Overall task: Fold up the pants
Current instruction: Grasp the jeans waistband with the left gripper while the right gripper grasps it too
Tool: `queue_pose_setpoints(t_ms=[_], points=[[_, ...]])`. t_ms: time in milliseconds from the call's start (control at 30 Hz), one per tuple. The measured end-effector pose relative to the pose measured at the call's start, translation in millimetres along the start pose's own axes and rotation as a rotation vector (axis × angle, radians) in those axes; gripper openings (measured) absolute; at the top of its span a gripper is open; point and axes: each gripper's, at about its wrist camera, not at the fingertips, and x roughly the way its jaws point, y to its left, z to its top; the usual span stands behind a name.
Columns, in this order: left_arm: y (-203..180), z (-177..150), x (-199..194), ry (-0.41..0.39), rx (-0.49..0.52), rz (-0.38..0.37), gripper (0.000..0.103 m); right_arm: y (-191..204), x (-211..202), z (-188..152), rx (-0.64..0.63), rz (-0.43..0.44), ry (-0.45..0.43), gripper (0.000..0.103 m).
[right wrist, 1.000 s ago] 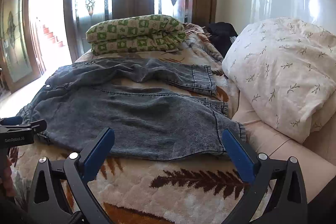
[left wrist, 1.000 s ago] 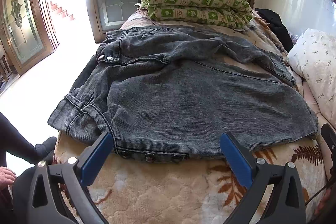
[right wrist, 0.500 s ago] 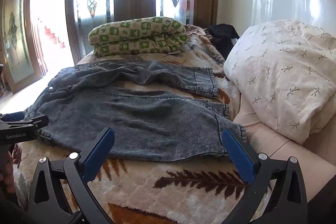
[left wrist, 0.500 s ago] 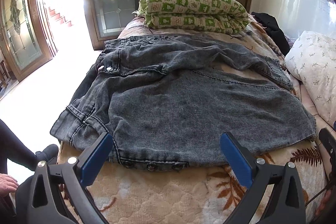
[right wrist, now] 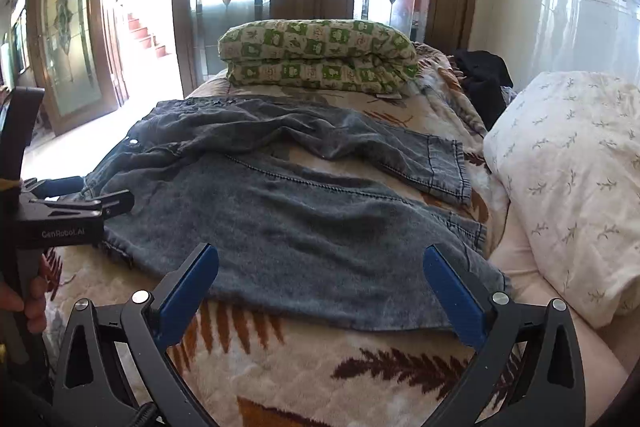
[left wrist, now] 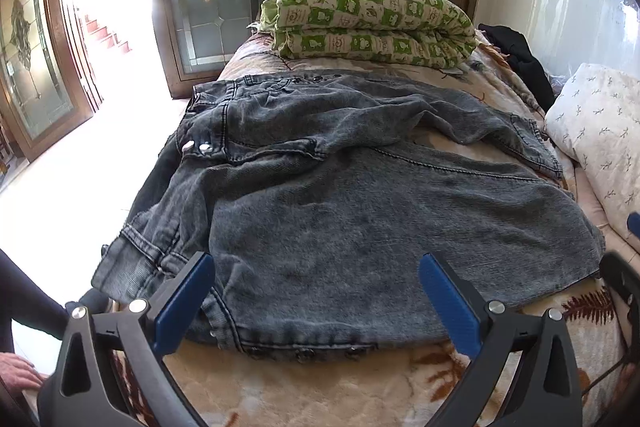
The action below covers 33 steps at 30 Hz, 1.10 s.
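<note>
One pair of washed grey-black denim pants (left wrist: 360,195) is spread flat across a bed covered by a cream plush blanket with brown fern-leaf print (right wrist: 304,359), and everything else is placed here in relation to those pants. Beyond the pants, towards the glass doors, one folded green-and-cream checked quilt (left wrist: 372,23) is laid across the bed, well apart from the denim. Beside the leg ends of the pants, one white pillow with small sprig print (right wrist: 576,179) is propped, near the hems but not clearly touching them. Behind that pillow, next to the quilt, one heap of black cloth (right wrist: 484,83) is seen. The two legs are parted, with blanket showing between them near the hems; the waistband end hangs slightly over the bed's edge. Nothing is laid on top of the pants. The left gripper (left wrist: 316,299) is held just above the near edge of the pants close to the waistband, its two blue-padded fingers (left wrist: 184,299) spread wide with nothing between them. The right gripper (right wrist: 320,297) is held over the near leg towards the hem, its two blue fingers (right wrist: 452,299) likewise spread wide and empty. In the right wrist view, the left gripper's black body is seen by the waistband, with a hand (right wrist: 28,299) wrapped around its handle.
</note>
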Motion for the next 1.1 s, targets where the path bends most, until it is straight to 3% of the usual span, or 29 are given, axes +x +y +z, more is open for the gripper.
queue_pose_setpoints(t_ms=[333,567,833,1100], points=[[19,19,15,0.008,0.049,0.024,0.103,5,40,27,-0.021,0.104,0.047,0.103],[51,56,38,0.036,0.039,0.023,0.103,-11,85,63,0.035,0.134,0.081,0.103],[97,117,81,0.06,0.03,0.055,0.103,-29,143,101,0.042,0.134,0.114,0.103],[134,156,154,0.157,-0.048,0.041,0.103,-41,230,154,0.061,0.181,0.198,0.103]])
